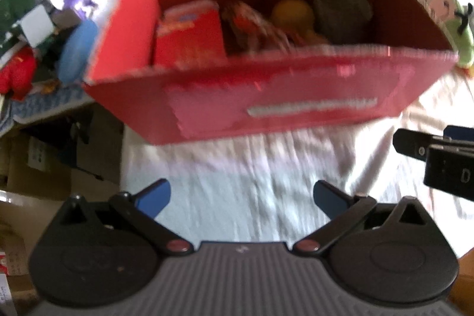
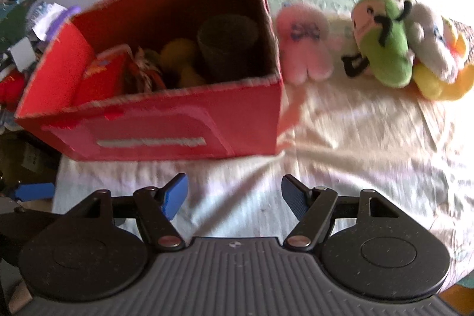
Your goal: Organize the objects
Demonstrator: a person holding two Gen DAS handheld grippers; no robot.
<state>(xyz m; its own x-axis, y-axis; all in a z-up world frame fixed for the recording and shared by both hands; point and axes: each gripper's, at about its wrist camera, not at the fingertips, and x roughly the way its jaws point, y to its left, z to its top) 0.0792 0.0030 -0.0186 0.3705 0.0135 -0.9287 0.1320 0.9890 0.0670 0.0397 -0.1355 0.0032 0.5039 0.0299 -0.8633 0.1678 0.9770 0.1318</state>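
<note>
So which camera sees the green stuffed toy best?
The right wrist view: the green stuffed toy lies whole on the cloth, right of the red box. The left wrist view catches only part of it, behind the box's corner.

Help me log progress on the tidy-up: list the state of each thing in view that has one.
red box: open-topped, partly filled
dark pot: upright inside box
pink plush: outside, beside box
green plush: outside, on bedsheet
left gripper: open, empty
right gripper: open, empty
</note>
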